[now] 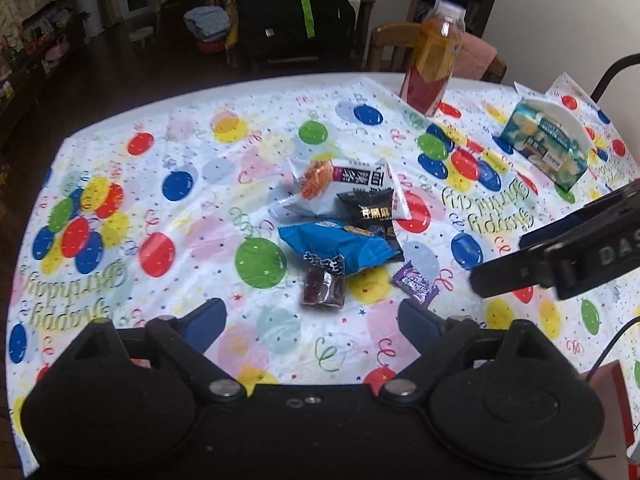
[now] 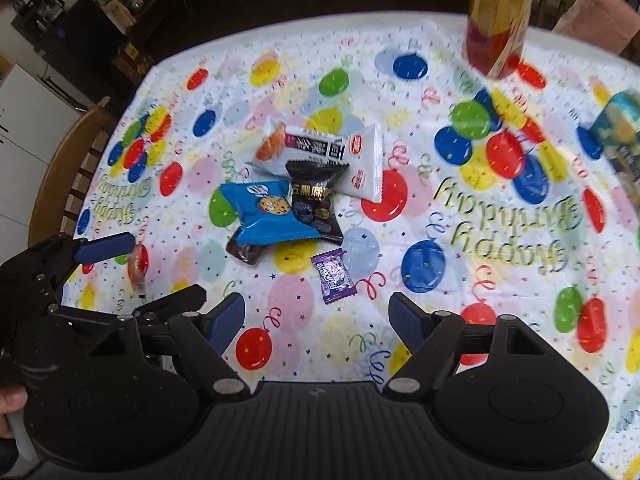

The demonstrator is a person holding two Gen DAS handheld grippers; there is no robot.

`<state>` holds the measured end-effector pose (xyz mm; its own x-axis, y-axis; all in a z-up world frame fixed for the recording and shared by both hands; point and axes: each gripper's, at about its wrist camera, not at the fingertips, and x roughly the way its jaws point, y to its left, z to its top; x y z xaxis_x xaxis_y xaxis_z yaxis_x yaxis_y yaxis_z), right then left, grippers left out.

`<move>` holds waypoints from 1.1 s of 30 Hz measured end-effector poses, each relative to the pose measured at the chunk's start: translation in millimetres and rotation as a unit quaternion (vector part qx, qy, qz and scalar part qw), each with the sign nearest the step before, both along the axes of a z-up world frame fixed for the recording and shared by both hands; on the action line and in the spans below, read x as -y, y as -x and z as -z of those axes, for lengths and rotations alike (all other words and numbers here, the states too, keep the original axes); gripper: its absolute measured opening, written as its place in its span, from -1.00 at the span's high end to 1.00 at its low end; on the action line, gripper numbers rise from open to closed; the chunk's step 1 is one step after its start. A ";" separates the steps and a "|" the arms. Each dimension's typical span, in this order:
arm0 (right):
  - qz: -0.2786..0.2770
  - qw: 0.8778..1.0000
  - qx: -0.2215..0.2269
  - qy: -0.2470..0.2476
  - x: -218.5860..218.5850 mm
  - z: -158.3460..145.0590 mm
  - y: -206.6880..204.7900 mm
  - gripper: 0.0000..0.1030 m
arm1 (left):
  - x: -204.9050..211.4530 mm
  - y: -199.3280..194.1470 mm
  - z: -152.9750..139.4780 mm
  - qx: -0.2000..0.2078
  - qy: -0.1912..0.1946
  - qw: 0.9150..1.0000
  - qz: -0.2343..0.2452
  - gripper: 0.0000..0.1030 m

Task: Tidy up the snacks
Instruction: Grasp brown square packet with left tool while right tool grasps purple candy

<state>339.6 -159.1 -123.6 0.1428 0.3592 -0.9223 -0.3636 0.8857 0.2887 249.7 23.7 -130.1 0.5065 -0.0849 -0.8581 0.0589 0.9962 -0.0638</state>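
Snack pile (image 1: 340, 220) mid-table, bottle (image 1: 434, 56) and box (image 1: 546, 140) behind, both jaws released, empty.

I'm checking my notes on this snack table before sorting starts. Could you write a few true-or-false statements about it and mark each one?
1. The blue cookie packet lies partly over the black snack packet. True.
2. The purple candy is tucked under the pile. False: it lies apart, on the tablecloth.
3. The left hand-held gripper is shut on a sweet. False: it is open and empty.
4. The right hand-held gripper is open. True.
5. The drink bottle lies on its side. False: it stands upright.
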 end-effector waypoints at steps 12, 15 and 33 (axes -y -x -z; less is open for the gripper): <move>-0.017 0.999 -0.025 0.016 -18.8 50.1 -19.5 -0.06 | -0.7 -28.9 37.2 -0.029 0.006 0.999 0.020 -0.35; -0.024 0.999 -0.022 0.027 -25.2 56.7 -22.1 0.04 | -1.2 -34.6 45.9 -0.044 0.011 0.999 0.023 -0.19; -0.033 0.997 -0.005 0.068 -45.8 74.8 -22.0 0.55 | -1.1 -49.5 59.5 -0.065 0.036 0.997 0.028 0.35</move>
